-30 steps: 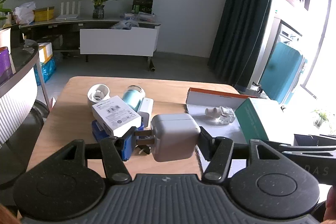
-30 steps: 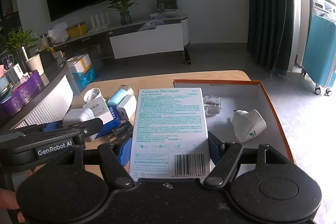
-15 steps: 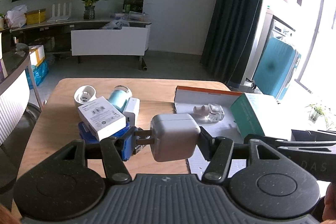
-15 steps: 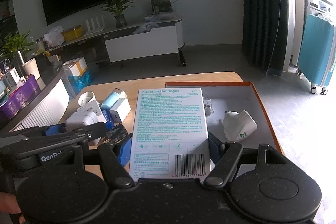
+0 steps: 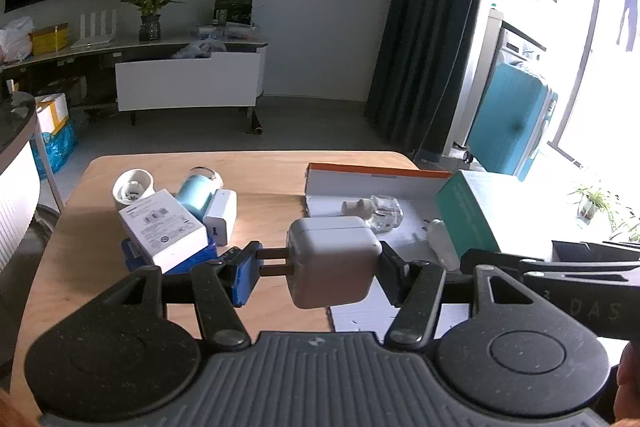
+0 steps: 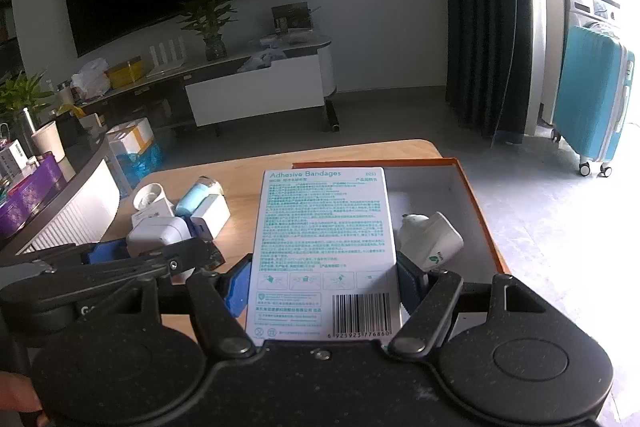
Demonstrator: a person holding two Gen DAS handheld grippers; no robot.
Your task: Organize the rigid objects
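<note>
My left gripper [image 5: 316, 267] is shut on a white plug charger [image 5: 332, 263], its prongs against the left pad, held above the table beside the orange-rimmed white tray [image 5: 376, 173]. My right gripper [image 6: 324, 279] is shut on a white adhesive bandages box [image 6: 324, 243], held over the tray's left part [image 6: 476, 195]. The box shows teal in the left wrist view [image 5: 468, 211]. A white plug adapter [image 6: 432, 243] and a clear small bottle [image 5: 380, 211] lie in the tray.
On the wooden table [image 5: 264, 171] left of the tray lies a pile: a white box [image 5: 164, 229] on a blue box, a white cup [image 5: 132, 187], a teal cylinder [image 5: 196, 193], a small white charger [image 5: 220, 217]. A teal suitcase [image 6: 592, 99] stands at right.
Both grippers have drawn back and shifted right toward the tray with their loads; the pile now sits farther left in both views. Both grips are unchanged.
</note>
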